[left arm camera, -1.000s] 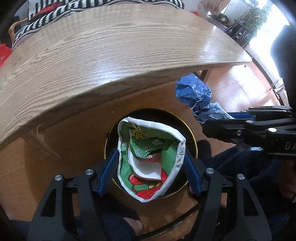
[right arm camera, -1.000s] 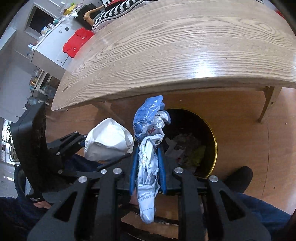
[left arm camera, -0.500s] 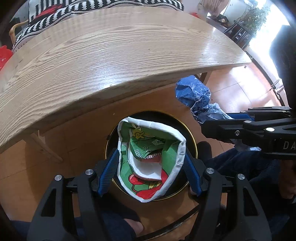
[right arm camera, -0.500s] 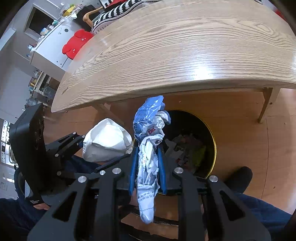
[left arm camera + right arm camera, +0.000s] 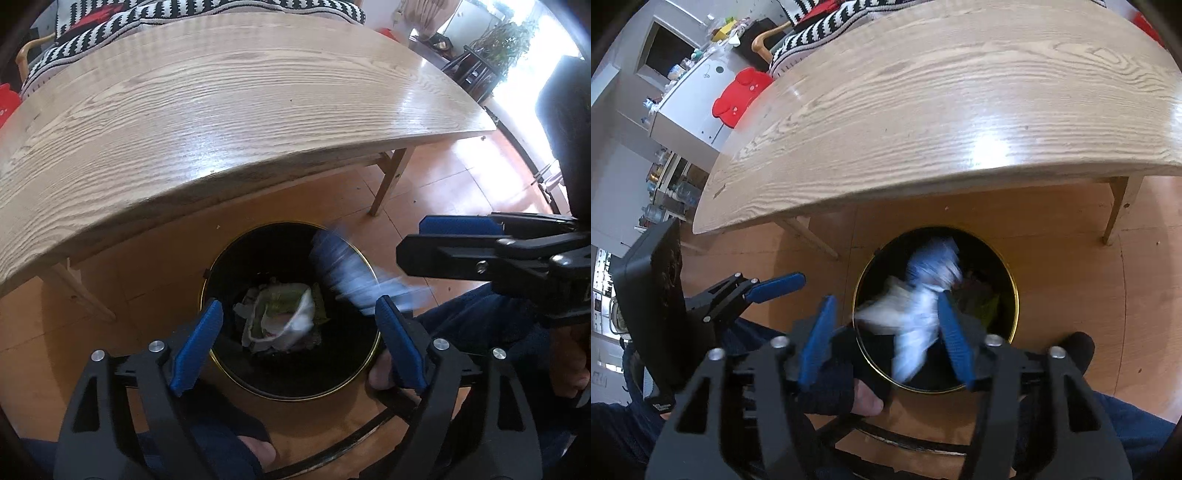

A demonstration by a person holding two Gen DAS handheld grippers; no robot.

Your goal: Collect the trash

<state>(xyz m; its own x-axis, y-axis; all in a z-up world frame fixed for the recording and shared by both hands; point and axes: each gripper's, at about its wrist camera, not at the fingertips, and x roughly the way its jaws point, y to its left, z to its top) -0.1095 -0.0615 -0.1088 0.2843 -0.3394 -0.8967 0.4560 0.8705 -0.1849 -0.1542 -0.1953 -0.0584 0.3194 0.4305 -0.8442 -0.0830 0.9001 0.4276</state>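
Blurred wrapper (image 5: 925, 295) between spread tool (image 5: 886, 339) fingers

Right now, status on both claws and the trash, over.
Left claw open, empty. Right claw open. Green-and-white wrapper lies in the black bin. Blue-and-white wrapper blurred, mid-drop over the bin mouth. Nothing blocking.

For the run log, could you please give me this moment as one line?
left tongs: open | right tongs: open | green-white wrapper: in bin | blue-white wrapper: blurred over bin
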